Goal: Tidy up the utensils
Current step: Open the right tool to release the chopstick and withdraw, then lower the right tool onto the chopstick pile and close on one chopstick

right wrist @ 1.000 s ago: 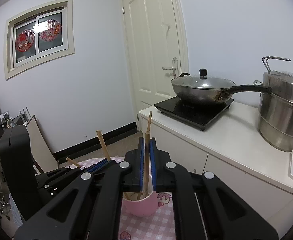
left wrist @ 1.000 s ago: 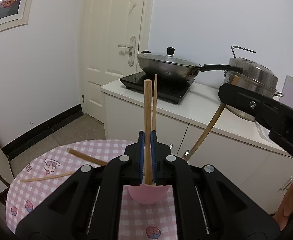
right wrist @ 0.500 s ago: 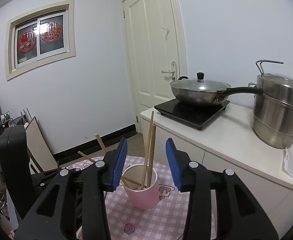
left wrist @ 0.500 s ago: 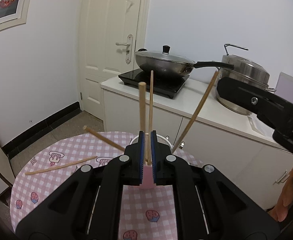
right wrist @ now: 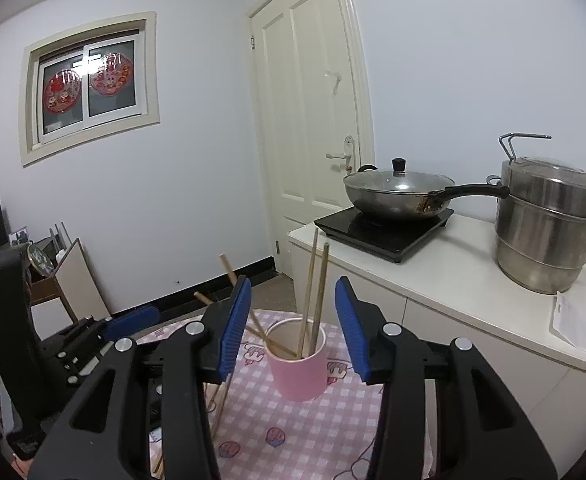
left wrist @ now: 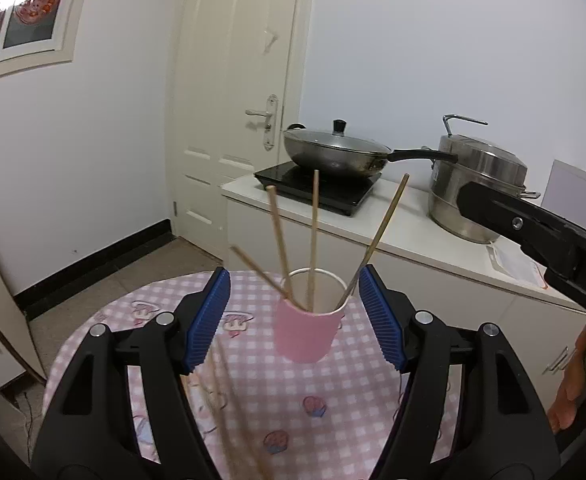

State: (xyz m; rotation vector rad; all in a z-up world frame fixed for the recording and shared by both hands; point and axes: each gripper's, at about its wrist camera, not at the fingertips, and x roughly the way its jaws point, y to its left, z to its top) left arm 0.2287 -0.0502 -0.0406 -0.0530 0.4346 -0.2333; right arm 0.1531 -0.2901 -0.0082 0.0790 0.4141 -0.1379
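While both claws stand apart with nothing between their blue pads, the pink cup sits on the checked bench in the lower middle of each frame, holding four wooden chopsticks that lean outward at different angles; the left claw has its jaws opening, wide to either side of the cup and clear of it; the right claw also has its jaws opening, less widely, and holds nothing; more chopsticks lie blurred on the cloth at lower left in the left wrist view, partly hidden by the claw's black body; in that view the right claw's black arm crosses the right edge and covers part of the steel steamer pot; behind, at centre right, a white counter carries a black hob with a lidded wok; a cream door stands at upper centre and a window at upper left.
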